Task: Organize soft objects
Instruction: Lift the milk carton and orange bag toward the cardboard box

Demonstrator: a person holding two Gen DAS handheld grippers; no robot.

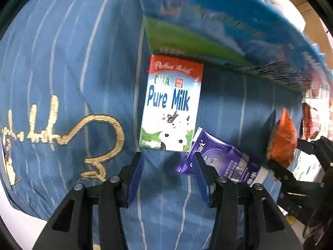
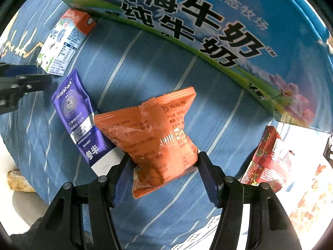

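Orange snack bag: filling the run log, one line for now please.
right gripper: shut on orange snack bag | left gripper: empty | purple pouch: on blue cloth

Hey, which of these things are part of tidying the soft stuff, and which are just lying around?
Likely part of the job: orange snack packet, gripped in the right tool; purple toothpaste tube, lying on the blue striped cloth.
Likely just lying about: Pure Milk carton; big blue milk box; red box.
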